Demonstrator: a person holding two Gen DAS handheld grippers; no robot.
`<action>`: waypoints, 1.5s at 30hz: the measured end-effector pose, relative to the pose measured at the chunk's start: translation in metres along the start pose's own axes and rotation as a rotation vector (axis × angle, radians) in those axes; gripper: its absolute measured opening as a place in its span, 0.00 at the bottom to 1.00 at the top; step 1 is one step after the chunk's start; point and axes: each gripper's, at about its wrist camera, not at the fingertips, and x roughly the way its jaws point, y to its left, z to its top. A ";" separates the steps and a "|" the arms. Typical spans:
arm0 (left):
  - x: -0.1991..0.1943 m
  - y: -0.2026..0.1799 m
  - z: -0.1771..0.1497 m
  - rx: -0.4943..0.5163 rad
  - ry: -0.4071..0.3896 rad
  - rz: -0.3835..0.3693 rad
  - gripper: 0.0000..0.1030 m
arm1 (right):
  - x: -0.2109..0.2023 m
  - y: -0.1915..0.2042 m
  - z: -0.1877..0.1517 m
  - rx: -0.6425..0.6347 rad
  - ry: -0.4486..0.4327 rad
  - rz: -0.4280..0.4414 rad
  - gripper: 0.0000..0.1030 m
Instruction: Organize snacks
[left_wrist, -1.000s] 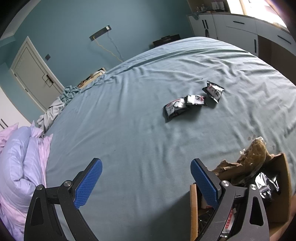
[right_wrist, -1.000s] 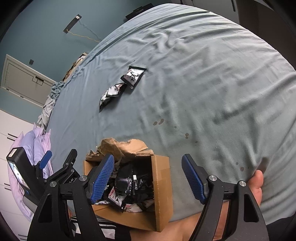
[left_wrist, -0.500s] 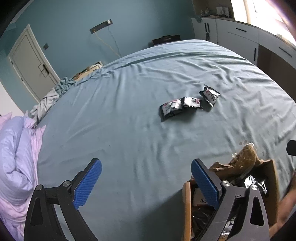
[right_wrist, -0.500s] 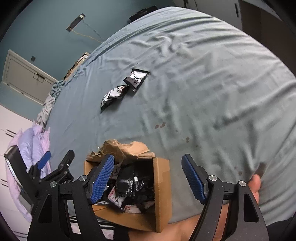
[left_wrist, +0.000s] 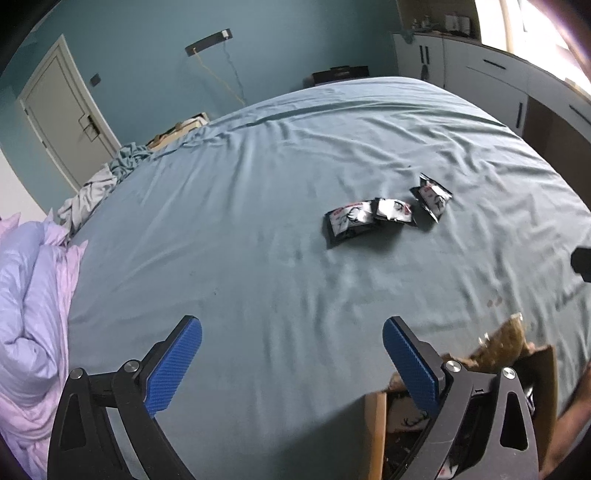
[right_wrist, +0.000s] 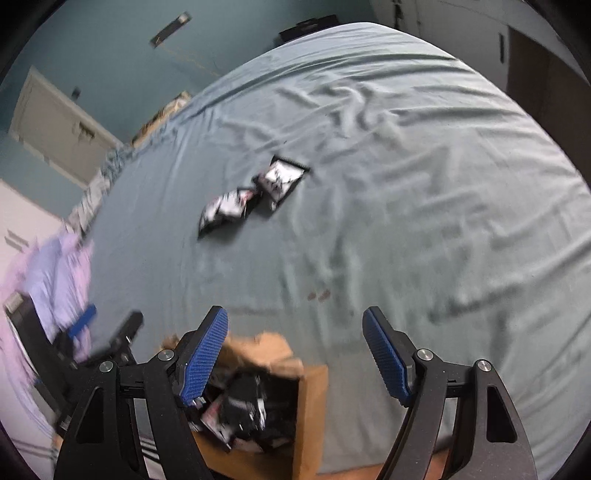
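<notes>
Both tongs, left (left_wrist: 291, 363) & right (right_wrist: 295, 354), wide open, empty; torn box (right_wrist: 310, 398) may tip, packets (right_wrist: 240, 413) slippery.

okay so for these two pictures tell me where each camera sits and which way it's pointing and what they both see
Left wrist: sits on the left hand-held gripper, angled down across the bed toward the snack packets; its open blue fingers show.
Right wrist: sits on the right hand-held gripper, angled down over the cardboard box; its open fingers show, the left hand-held gripper lower left.
Shared: bed, packets, box, door.
</notes>
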 end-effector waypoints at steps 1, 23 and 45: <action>0.001 0.001 0.001 -0.007 0.003 -0.005 0.97 | 0.004 -0.004 0.004 0.023 0.007 0.018 0.73; 0.048 0.012 0.016 -0.044 0.085 -0.035 0.97 | 0.167 0.051 0.105 -0.219 0.060 -0.067 0.73; 0.163 -0.060 0.075 0.454 -0.084 -0.069 1.00 | 0.050 0.020 0.061 -0.041 -0.045 0.055 0.42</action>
